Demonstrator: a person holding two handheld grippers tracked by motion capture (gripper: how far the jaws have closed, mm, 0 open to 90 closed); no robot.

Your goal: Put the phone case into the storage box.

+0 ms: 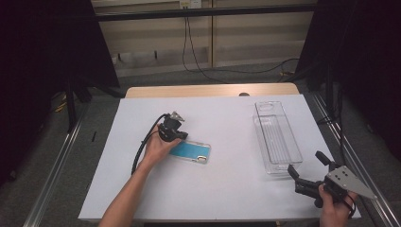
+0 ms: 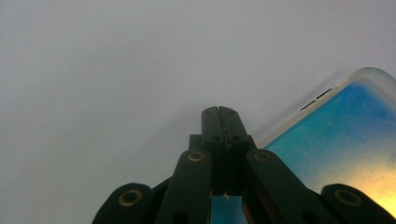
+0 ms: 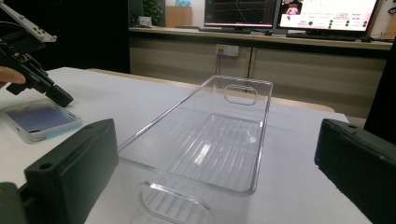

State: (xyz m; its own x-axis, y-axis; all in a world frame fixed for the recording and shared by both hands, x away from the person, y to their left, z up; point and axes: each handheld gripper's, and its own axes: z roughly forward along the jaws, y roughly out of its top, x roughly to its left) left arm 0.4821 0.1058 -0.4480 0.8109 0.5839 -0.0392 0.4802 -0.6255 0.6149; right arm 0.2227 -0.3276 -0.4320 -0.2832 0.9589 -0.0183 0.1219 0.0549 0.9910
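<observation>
Phone [image 1: 191,152] edge beneath left gripper [image 2: 222,122]

A matt white sheet [image 1: 227,184] is covering the wooden table [image 1: 208,90]. The clear, glossy plastic bin [image 3: 219,135] is showing ribs along its floor. The phone case [image 1: 191,152] is looking glossy, its rim translucent.

Looked down and forward from above onto the whole white table [image 1: 222,189]. Rode close and low over the phone case [image 2: 345,140] corner. Faced along the clear bin [image 3: 210,140] toward monitors; shared bin and case with the overhead.
</observation>
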